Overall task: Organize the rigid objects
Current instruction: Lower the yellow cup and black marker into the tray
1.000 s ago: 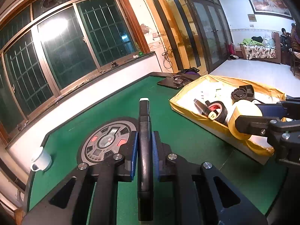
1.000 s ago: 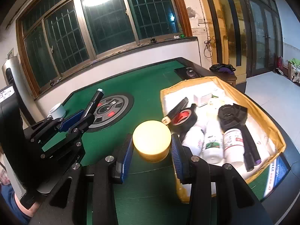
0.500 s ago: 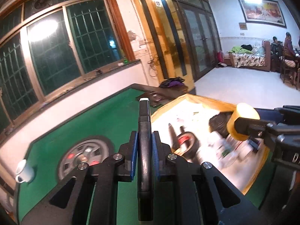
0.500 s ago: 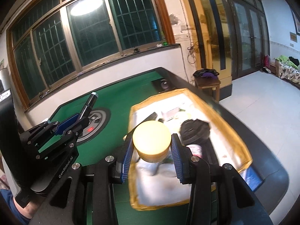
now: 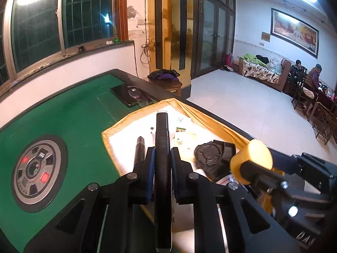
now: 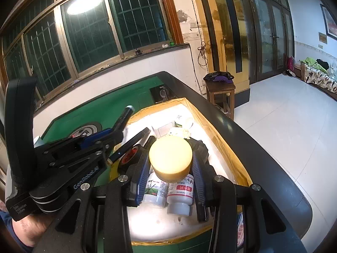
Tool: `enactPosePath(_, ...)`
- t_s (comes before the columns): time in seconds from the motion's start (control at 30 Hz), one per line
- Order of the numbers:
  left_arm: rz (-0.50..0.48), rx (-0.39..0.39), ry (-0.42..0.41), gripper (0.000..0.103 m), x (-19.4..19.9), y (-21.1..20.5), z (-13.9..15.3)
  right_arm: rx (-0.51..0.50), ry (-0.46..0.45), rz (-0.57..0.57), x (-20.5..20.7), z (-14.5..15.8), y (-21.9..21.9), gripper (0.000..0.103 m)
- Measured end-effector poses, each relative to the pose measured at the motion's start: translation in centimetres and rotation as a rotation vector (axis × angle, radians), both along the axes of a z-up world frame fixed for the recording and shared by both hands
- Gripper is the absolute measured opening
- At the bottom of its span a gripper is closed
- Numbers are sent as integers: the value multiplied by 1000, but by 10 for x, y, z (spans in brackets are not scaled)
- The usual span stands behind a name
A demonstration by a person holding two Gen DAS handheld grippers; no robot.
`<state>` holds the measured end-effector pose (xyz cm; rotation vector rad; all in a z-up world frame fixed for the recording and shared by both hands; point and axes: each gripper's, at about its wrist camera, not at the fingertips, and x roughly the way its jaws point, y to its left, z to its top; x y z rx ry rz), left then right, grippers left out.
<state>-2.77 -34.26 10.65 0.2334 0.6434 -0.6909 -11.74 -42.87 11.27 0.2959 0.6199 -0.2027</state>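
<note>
My left gripper is shut on a long black pen-like stick with a white tip, held over the near left corner of the yellow-lined box. My right gripper is shut on a round yellow jar and hangs above the box, over two white bottles. In the box also lie a red-and-black tape roll, a black round part and another dark pen. In the right wrist view the left gripper holds its stick to the left of the jar.
The box sits on a green felt table with a dark rim. A round grey dial is set in the felt at left. A black tray lies at the far edge. A wooden stool stands beyond. People sit at far right.
Both grippers have swung to the right, from over the green felt to over the box. Each keeps its hold: the left on the stick, the right on the jar.
</note>
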Motion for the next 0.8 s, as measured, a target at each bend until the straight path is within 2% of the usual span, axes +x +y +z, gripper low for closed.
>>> enactPosePath(0.23, -7, -3, 82, 12, 7, -8, -8, 41, 70, 44, 32, 4, -18, 36)
enactPosePath(0.57, -36, 10, 112, 12, -5, -18, -17, 84, 191, 71, 90, -1, -42, 35)
enactPosePath(0.8, -41, 4, 132, 12, -9, -19, -21, 106, 260, 58, 112, -14, -49, 35)
